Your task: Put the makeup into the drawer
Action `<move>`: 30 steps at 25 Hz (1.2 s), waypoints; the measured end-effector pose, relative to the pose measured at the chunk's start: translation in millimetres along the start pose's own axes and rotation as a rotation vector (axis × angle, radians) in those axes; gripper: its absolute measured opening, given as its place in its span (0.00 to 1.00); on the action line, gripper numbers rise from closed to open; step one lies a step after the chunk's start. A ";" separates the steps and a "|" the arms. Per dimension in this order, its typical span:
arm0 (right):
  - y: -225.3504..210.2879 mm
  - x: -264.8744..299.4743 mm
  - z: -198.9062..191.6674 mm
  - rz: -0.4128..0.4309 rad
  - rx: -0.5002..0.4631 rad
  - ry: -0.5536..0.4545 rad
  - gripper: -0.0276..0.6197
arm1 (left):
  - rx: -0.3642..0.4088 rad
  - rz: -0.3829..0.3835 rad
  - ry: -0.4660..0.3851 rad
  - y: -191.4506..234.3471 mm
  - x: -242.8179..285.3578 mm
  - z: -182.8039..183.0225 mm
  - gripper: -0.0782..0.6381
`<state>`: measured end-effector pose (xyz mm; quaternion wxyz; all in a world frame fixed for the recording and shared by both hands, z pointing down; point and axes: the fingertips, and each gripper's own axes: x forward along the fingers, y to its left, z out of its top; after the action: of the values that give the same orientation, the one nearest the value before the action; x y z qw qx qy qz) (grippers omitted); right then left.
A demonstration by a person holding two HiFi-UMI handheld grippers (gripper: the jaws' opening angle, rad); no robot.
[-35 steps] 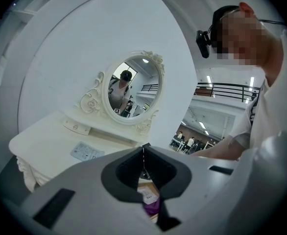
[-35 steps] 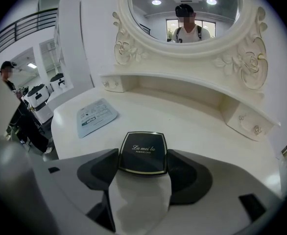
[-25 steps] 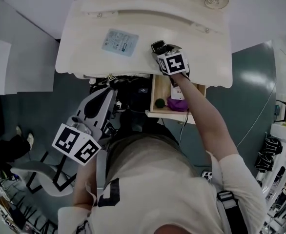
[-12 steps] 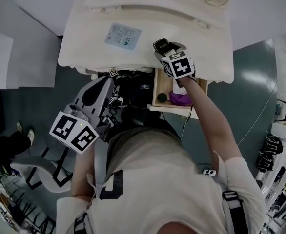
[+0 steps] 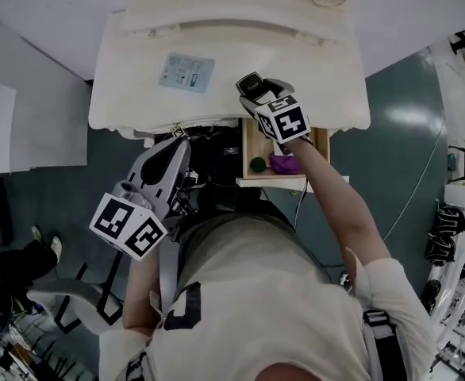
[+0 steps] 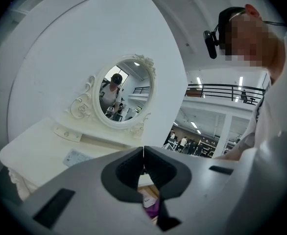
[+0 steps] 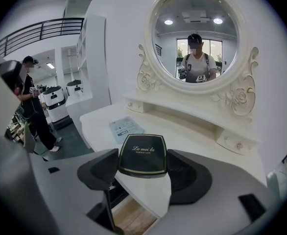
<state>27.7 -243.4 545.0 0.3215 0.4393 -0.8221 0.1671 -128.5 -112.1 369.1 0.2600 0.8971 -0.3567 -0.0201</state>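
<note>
Clamped edgewise in the right tongs (image 7: 143, 169), the compact (image 7: 143, 153) could slip or clip the tabletop lip (image 7: 151, 192) beneath them before reaching the drawer (image 7: 129, 218) below; left tongs (image 6: 143, 153) sit closed, empty

cream dressing table (image 5: 137, 94) (carved oval mirror (image 7: 196, 38) above) against white wall (image 7: 119, 13), grey-teal floor (image 5: 399, 94)

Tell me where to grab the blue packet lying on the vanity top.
Probably the front edge of the blue packet, coming in low from the drawer side. It lies flat and thin on the vanity top, so only an edge gives jaws a bite.
</note>
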 end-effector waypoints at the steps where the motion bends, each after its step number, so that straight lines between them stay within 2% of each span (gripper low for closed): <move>1: -0.3 -3.2 0.2 -0.001 0.003 -0.003 0.50 | -0.001 -0.010 0.005 -3.3 1.9 -1.9 0.19; 14: 2.0 -64.1 -6.2 -0.018 0.097 -0.071 0.50 | 0.015 -0.118 0.056 -33.6 30.0 -1.7 0.19; 30: -9.1 -119.9 -113.9 -0.086 0.341 -0.008 0.50 | 0.019 -0.230 0.139 -61.8 62.4 -21.3 0.19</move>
<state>127.6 -111.4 547.9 0.2460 0.5227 -0.7635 0.2887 -38.3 -105.3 367.1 0.2717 0.9337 -0.2326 0.0159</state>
